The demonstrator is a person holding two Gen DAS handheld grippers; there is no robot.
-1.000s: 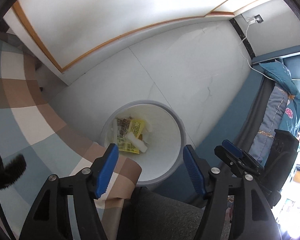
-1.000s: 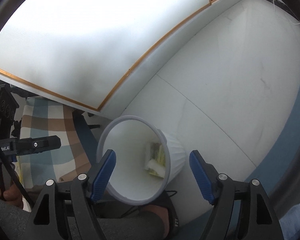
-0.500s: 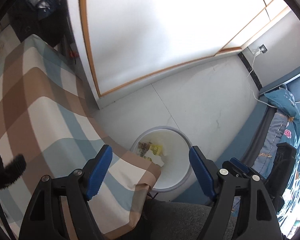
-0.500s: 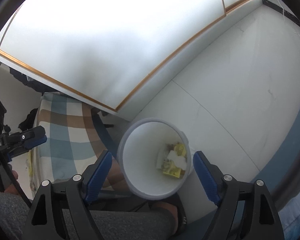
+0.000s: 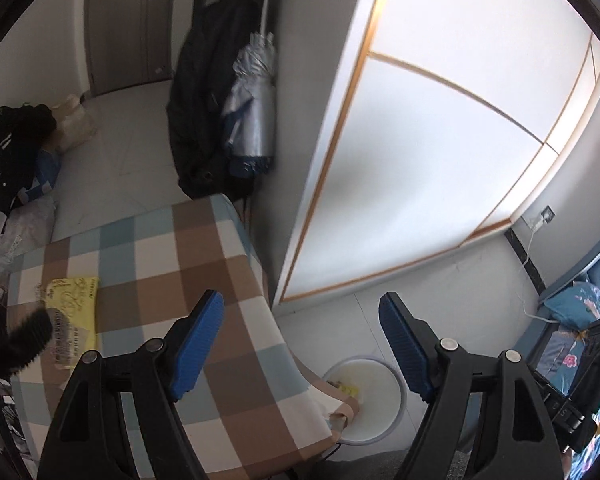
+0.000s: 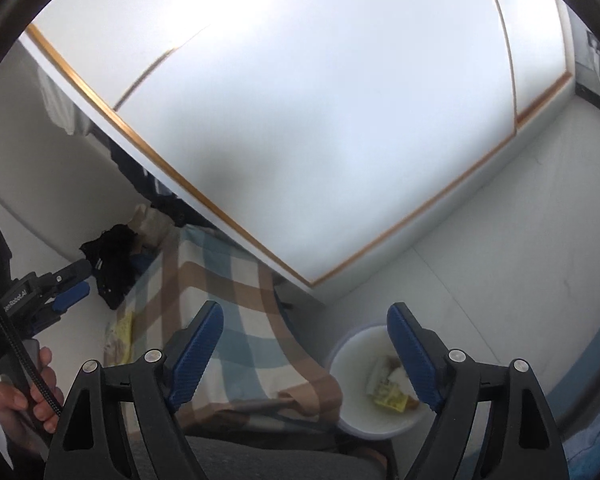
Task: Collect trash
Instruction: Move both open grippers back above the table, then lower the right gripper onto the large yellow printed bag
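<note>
Coats [image 5: 204, 112] | left view only; hand [image 6: 24, 396] | right view only

Left gripper [image 5: 302, 342]: black frame, two angled arms, silver screw heads at the pivots; fingers [image 5: 198, 338] faced with ribbed blue pads. Black braided cable at 9 o'clock in the left wrist view.
Right gripper [image 6: 304, 354]: same build, black arms, silver screws, ribbed blue pads.
Left hand [image 6: 24, 392]: at 8 o'clock in the right wrist view, around a black handle; white lettering on the housing, not readable.
Clothing: grey fabric at 6 o'clock.
</note>
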